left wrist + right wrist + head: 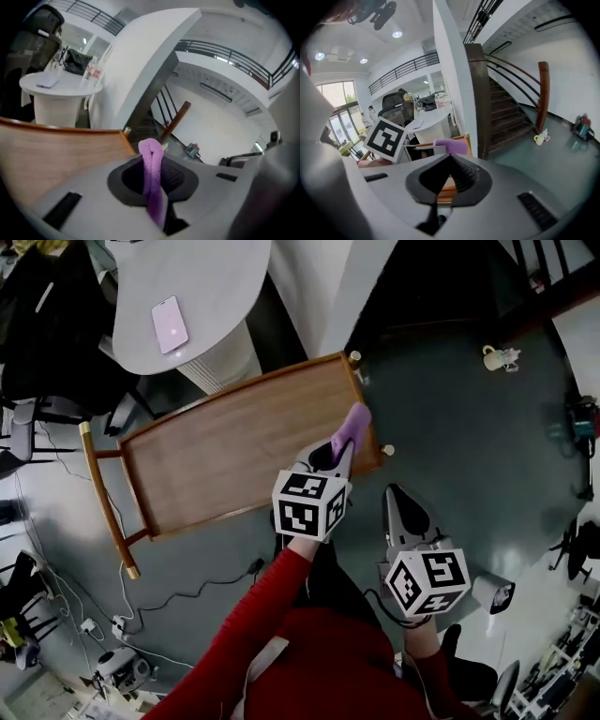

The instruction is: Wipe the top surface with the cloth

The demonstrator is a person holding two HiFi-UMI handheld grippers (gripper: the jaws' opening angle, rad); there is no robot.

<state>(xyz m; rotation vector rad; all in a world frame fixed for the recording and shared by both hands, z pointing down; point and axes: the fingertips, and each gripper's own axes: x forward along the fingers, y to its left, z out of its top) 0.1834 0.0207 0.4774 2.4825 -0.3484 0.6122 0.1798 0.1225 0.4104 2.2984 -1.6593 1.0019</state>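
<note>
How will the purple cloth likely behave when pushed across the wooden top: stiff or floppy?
Probably floppy: the cloth folds over itself where the left gripper pinches it. Likely light, since a narrow pinch carries it. It may bunch rather than slide flat on the wooden top, as only a small wad sticks out.

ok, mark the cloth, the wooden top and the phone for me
cloth (152, 178), left gripper view, middle of the purple strip.
wooden top (225, 460), head view, bare middle of the board.
phone (170, 324), head view, centre of its upward face.
</note>
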